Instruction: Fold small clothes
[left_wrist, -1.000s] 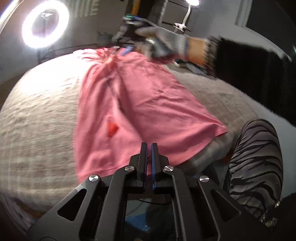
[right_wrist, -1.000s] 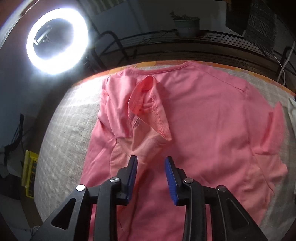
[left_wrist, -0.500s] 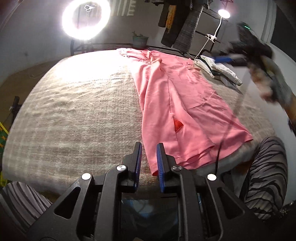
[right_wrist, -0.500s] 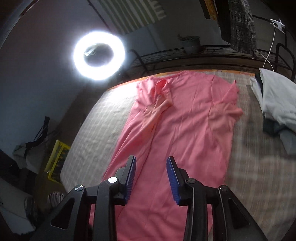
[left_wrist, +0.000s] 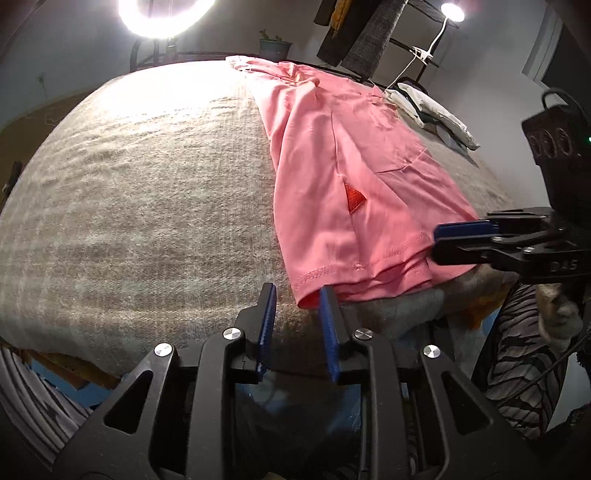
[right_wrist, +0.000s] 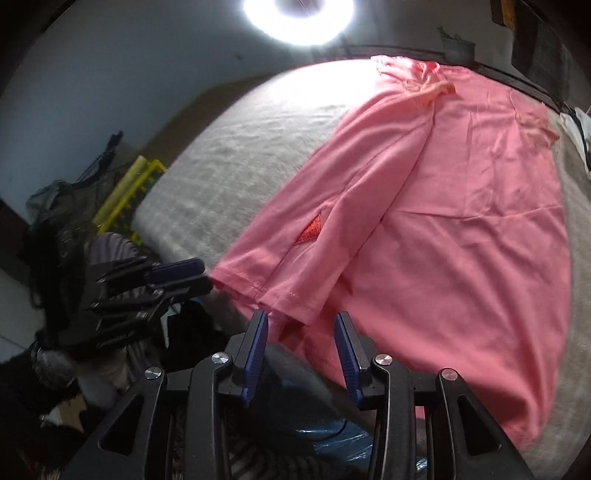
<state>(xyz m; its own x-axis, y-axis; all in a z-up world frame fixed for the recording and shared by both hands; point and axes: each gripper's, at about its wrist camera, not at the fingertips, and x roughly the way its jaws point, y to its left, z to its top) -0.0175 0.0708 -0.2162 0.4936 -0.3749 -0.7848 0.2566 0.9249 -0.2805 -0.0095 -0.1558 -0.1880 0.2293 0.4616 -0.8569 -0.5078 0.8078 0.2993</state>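
Note:
A pink T-shirt (left_wrist: 362, 177) (right_wrist: 461, 229) lies lengthwise on the grey blanket (left_wrist: 147, 206), its sides folded inward and its hem at the near edge. My left gripper (left_wrist: 297, 314) hovers at the hem's left corner, jaws opening; the corner lies just ahead of the tips and nothing is pressed. In the right wrist view it (right_wrist: 184, 275) shows side-on beside that corner. My right gripper (right_wrist: 301, 332) stands open over the middle of the hem, cloth under its tips but not pinched. In the left wrist view it (left_wrist: 461, 238) sits at the hem's right part.
Folded white clothes (left_wrist: 432, 107) lie at the blanket's far right. A ring light (right_wrist: 299, 18) and a potted plant (left_wrist: 275, 44) stand behind the bed. A yellow frame (right_wrist: 129, 192) is on the floor at the left. The person's striped trousers (left_wrist: 517, 365) are at the near edge.
The right gripper has swept from the collar end back to the near hem. The left gripper has gone from shut to open and shifted to the hem's left corner.

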